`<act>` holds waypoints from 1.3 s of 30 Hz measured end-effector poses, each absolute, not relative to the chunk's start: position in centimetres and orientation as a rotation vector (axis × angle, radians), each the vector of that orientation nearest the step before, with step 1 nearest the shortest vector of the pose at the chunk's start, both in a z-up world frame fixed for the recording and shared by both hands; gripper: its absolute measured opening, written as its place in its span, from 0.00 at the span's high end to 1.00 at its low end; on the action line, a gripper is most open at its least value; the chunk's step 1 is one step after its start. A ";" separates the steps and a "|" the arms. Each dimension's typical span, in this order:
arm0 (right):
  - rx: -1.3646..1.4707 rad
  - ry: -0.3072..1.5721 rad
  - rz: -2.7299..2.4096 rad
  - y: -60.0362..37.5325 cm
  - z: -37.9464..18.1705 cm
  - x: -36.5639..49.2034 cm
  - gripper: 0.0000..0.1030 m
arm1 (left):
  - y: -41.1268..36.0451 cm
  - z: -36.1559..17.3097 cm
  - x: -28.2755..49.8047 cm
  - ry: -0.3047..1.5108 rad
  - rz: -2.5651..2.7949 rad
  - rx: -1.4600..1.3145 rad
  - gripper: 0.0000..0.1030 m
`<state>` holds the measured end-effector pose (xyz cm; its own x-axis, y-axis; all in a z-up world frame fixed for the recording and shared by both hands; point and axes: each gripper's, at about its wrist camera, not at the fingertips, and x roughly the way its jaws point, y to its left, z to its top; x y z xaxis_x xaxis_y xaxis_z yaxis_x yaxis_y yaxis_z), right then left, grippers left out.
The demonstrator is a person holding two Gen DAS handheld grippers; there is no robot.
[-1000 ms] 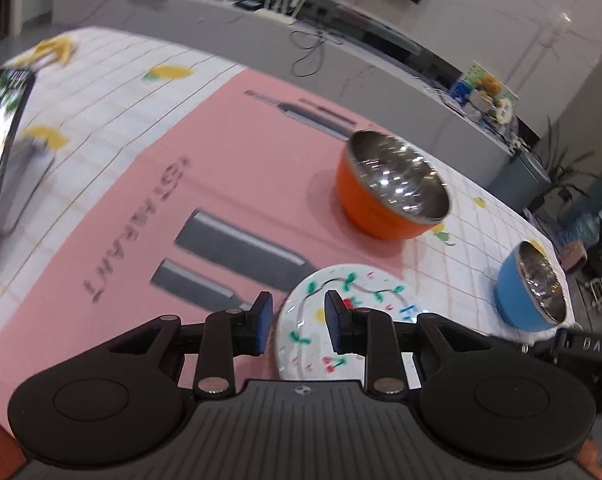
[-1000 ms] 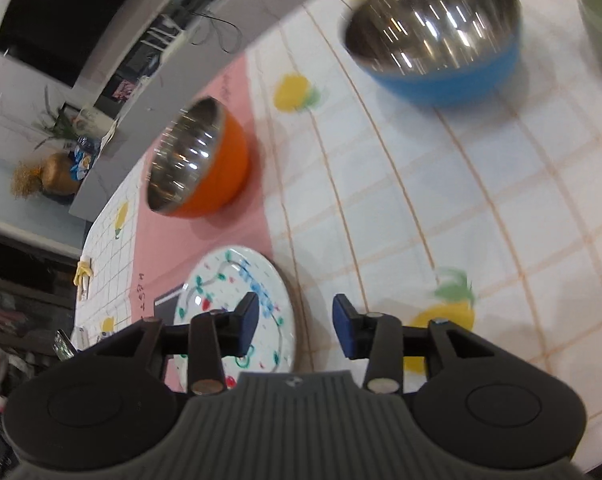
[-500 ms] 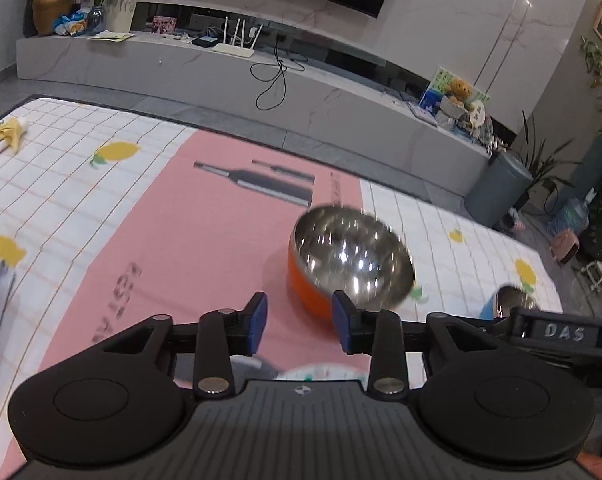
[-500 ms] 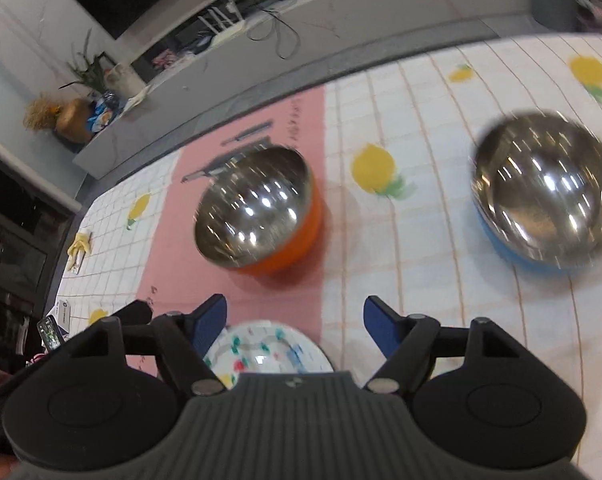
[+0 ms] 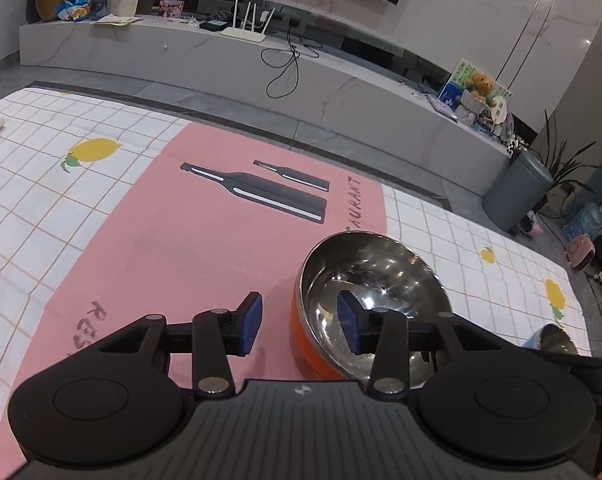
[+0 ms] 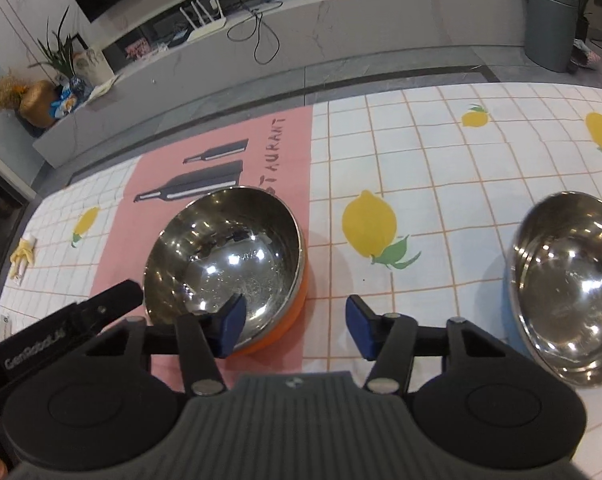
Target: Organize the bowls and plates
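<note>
**Grasping the Orange Bowl Rim**

With both grippers spread apart and holding nothing, the step in hand appears to be a two-sided approach to the orange steel-lined bowl (image 6: 225,260), which sits upright on the pink restaurant-print placemat (image 5: 173,240), at its edge nearest the lemon-print tablecloth (image 6: 421,160).

1. Left gripper (image 5: 299,326): the jaws stand apart and straddle the bowl's left rim, one finger over the steel interior and one outside the orange wall. Contact cannot be confirmed from either view. Lower until the rim sits between the pads, then close.
2. Right gripper (image 6: 294,330): the jaws stand wide apart and empty, with the left finger over the bowl's near right rim and the right finger above the tablecloth. Centre the rim between the pads before closing.
3. The polished lining is likely slippery; seat the pads deep over the rim.
4. Keep clear of the blue steel-lined bowl (image 6: 565,284), which stands well apart to the right and is likely the nesting partner.
</note>
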<state>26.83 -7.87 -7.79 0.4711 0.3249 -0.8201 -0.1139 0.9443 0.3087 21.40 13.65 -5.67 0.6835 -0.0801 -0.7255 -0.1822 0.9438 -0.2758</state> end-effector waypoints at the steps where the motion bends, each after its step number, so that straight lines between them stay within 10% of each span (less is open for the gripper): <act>1: 0.217 1.051 0.274 -7.7 -7.9 27.0 0.50 | 13.6 -5.9 21.7 0.829 0.058 -0.340 0.53; 6: 0.208 1.076 0.280 -7.3 -8.9 28.1 0.61 | 13.3 -6.8 22.8 0.867 0.057 -0.325 0.55; 14: 0.243 1.098 0.281 -7.3 -9.5 28.5 0.77 | 13.4 -7.4 23.3 0.893 0.038 -0.339 0.88; 39: 0.359 1.006 0.277 -12.1 -3.8 19.7 0.90 | 10.1 -0.9 13.9 0.787 0.009 -0.362 0.88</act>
